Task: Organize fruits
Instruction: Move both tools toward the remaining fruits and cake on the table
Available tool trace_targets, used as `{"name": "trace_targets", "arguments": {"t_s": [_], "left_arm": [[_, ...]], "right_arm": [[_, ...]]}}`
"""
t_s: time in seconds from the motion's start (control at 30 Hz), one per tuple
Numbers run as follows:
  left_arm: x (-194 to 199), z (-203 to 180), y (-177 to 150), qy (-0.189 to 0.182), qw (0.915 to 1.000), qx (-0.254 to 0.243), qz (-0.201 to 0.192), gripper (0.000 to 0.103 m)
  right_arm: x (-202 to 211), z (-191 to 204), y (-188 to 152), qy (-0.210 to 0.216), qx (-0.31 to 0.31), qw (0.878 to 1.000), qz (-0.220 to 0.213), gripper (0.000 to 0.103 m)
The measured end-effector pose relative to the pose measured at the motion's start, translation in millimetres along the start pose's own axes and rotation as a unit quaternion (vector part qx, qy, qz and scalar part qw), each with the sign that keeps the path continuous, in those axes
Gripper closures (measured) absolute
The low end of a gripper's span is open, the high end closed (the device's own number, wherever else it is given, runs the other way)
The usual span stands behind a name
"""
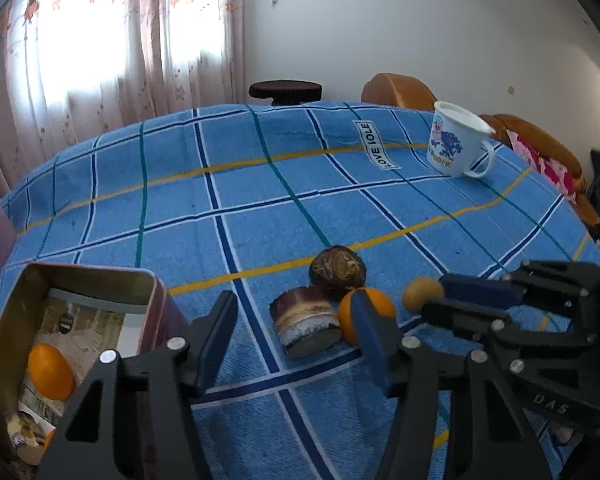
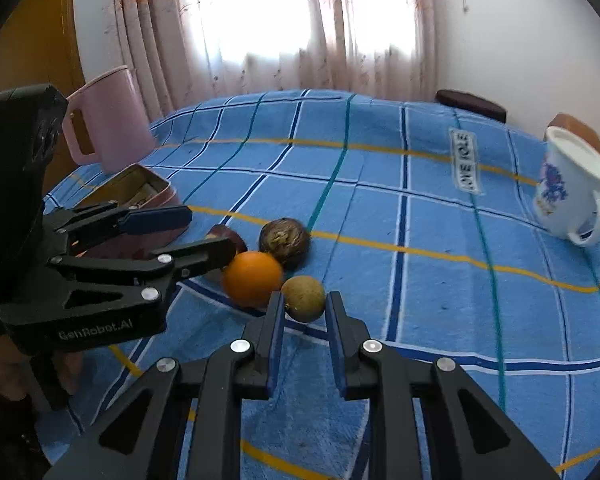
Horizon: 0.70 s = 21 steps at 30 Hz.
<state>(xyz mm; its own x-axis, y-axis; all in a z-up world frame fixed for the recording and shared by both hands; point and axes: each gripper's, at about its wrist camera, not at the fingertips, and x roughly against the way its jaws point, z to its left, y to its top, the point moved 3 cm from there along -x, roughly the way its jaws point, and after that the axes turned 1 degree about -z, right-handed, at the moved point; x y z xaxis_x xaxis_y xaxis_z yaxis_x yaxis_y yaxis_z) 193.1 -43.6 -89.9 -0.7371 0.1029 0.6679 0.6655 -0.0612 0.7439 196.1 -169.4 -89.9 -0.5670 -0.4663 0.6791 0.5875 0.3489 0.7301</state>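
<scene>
My right gripper (image 2: 303, 318) is narrowed around the small brown fruit (image 2: 303, 298) on the blue cloth (image 2: 420, 240), pads not clearly touching it; it may roll and squirt out, or nudge the orange (image 2: 253, 278) touching it. My left gripper (image 1: 296, 332) is spread wide and empty beside the tin (image 1: 100, 276), which already holds an orange (image 1: 50, 372). The dark fruit (image 2: 285, 242), a cake piece (image 1: 306, 326) and the left tool crowd the path; the mug (image 2: 572, 192) sits well apart.

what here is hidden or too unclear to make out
- Tin box contents, left wrist view: the left tongs and the frame edge cover the lower part; only one orange is clear.
- Loose orange, left wrist view: partly behind a finger.
- Layered cake piece, right wrist view: mostly hidden by the left tongs.
- Small brown fruit: contact with the right tongs unclear.
</scene>
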Motion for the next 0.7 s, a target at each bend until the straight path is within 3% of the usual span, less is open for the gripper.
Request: {"name": "trace_targets", "arguments": {"t_s": [0.1, 0.13, 0.23, 0.33, 0.43, 0.5, 0.53, 0.63, 0.7], "left_arm": [[-3.1, -2.3, 3.9, -0.007, 0.9999, -0.004, 0.010, 0.038], [-4.9, -4.1, 6.5, -0.009, 0.9998, -0.008, 0.013, 0.030], [-10.2, -9.4, 10.0, -0.027, 0.9994, -0.002, 0.021, 0.029], [-12.2, -8.7, 9.4, -0.054, 0.9980, 0.020, 0.024, 0.040], [-4.1, -6.1, 7.6, -0.065, 0.9974, 0.025, 0.018, 0.067], [2.3, -2.9, 5.6, -0.062, 0.9976, 0.028, 0.011, 0.070], [3.1, -0.8, 5.2, -0.061, 0.9975, 0.033, 0.009, 0.069], [6.2, 5.9, 4.9, -0.049, 0.9978, 0.043, 0.001, 0.043], [5.4, 7.9, 6.0, -0.038, 0.9983, 0.045, -0.002, 0.039]], "right_arm": [[0.3, 1.4, 0.8, -0.014, 0.006, 1.000, -0.002, 0.081], [-1.4, 1.7, 0.8, -0.015, 0.008, 1.000, 0.002, 0.081], [-6.3, 1.6, 0.6, -0.022, 0.010, 1.000, 0.013, 0.081], [-4.1, -2.0, -1.2, -0.015, 0.003, 1.000, 0.011, 0.081], [1.5, 0.1, -0.6, -0.024, 0.009, 1.000, -0.004, 0.081], [5.6, 0.4, -0.6, -0.037, 0.010, 0.999, -0.013, 0.082], [7.1, -0.1, -0.3, -0.042, 0.009, 0.999, -0.018, 0.082], [11.1, -4.6, 0.3, -0.050, -0.001, 0.998, -0.027, 0.082], [11.8, -6.1, 0.5, -0.048, -0.005, 0.998, -0.029, 0.082]]}}
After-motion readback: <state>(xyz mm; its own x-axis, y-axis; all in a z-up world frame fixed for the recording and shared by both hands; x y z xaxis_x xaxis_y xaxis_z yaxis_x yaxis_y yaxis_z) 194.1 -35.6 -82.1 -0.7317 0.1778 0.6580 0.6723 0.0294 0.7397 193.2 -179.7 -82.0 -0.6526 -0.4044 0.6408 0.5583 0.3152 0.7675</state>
